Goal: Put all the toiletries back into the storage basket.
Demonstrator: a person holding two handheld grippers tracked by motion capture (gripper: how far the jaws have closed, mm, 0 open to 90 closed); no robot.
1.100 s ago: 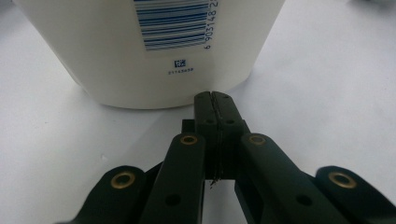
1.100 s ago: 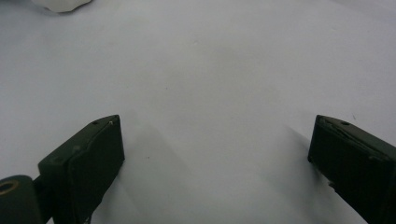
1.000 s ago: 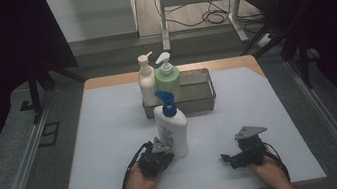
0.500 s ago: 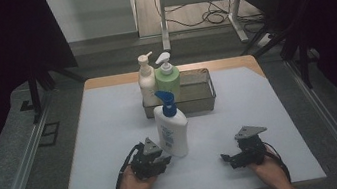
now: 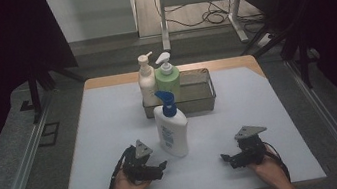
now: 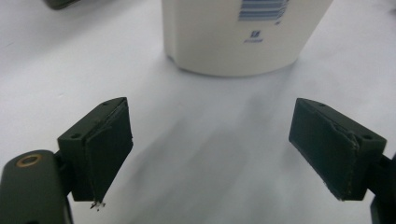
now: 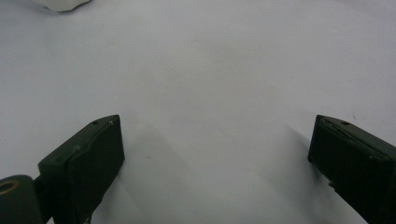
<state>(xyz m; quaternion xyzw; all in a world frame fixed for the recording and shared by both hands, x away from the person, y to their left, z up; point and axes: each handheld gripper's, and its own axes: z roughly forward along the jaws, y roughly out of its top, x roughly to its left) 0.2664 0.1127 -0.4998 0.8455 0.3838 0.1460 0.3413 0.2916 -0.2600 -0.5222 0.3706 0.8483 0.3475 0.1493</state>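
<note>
The left hand-held gripper [image 5: 163, 166] rests low over the table [image 5: 111, 128], its jaws having just been opening — now wide apart with nothing between them. Just ahead of it stands the white pump bottle [image 5: 171, 127], upright and untouched. Well off to its side, the right hand-held gripper [image 5: 225, 157] also gapes empty.

Two black hand-held tools, left tool [image 5: 163, 165] and right tool [image 5: 225, 157], each topped by a grey three-cornered plate and trailed by a looping black cable. Bare forearms, no sleeves. Flat, dark rectangular pads [image 6: 108, 156] with frayed edges, small screw holes along the outer blocks, one brass-ringed screw at the base. Same matte black blocks on the right tool's pads [image 7: 91, 161].
</note>
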